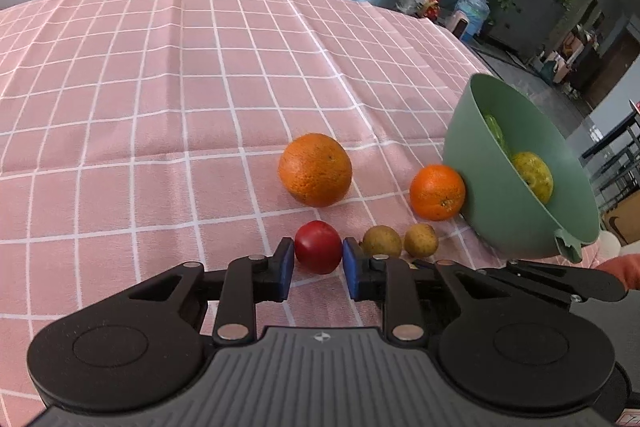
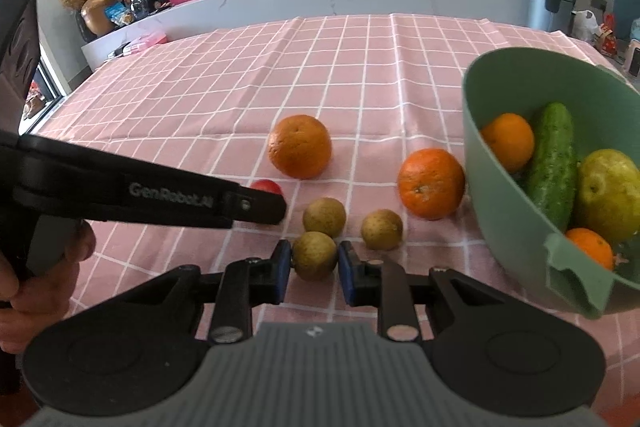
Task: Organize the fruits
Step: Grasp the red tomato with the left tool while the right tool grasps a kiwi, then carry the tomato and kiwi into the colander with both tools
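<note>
Both tools at the fruit beside the green bowl (image 2: 508, 195)

Your left tool (image 1: 319, 261) grips the red fruit (image 1: 318, 247); your right tool (image 2: 313, 263) grips a brown fruit (image 2: 315, 255) on the counter (image 2: 360, 67). Two oranges, the nearer orange (image 2: 431, 183) touching the bowl, lie just beyond.

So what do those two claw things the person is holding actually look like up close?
Both look alike. Each claw, the left claw and the right claw, has a ribbed grey body, two round black discs, black jointed links with silver pins, and two fingers tipped with blue pads. Seen from the side, the left one carries white "GenRobot.AI" lettering. A bare hand grips its handle.
</note>
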{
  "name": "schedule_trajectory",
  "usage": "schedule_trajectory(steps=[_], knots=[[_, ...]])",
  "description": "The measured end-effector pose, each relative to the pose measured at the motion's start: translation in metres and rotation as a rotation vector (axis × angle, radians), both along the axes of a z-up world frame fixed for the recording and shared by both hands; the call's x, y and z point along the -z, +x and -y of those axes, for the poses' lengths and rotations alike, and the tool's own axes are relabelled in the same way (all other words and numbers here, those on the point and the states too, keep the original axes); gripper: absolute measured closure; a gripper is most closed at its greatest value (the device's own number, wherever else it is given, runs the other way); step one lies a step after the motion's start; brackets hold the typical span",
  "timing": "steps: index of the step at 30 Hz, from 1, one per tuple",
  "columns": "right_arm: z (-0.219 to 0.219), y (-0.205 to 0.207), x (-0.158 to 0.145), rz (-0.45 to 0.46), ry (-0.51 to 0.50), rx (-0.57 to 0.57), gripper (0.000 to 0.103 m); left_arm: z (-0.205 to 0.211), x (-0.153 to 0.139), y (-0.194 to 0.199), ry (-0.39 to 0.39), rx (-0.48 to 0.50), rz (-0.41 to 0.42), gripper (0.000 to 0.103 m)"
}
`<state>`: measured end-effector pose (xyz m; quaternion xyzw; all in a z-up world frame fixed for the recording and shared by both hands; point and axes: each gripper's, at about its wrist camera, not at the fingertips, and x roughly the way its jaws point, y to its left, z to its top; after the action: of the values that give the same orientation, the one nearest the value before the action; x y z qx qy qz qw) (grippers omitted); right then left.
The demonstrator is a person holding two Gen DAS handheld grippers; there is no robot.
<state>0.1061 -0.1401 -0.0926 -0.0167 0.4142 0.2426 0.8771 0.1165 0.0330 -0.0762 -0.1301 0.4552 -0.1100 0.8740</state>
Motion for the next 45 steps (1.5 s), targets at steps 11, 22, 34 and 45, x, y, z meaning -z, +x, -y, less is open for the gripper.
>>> schedule_trajectory(steps=[11, 22, 34, 45], knots=[[0.017, -0.023, -0.027, 0.049, -0.006, -0.011, 0.082, 0.007, -0.039, -0.021, -0.02, -0.014, 0.065, 0.074], [0.073, -0.039, -0.082, 0.156, -0.043, 0.017, 0.082, 0.064, -0.081, -0.017, -0.053, 0.088, 0.124, 0.074], [0.131, -0.008, -0.084, 0.129, -0.078, 0.133, 0.082, 0.125, -0.081, 0.02, 0.072, 0.202, 0.054, 0.074], [0.134, 0.029, -0.061, 0.005, -0.095, 0.127, 0.082, 0.153, -0.061, 0.051, 0.166, 0.31, -0.027, 0.074]])
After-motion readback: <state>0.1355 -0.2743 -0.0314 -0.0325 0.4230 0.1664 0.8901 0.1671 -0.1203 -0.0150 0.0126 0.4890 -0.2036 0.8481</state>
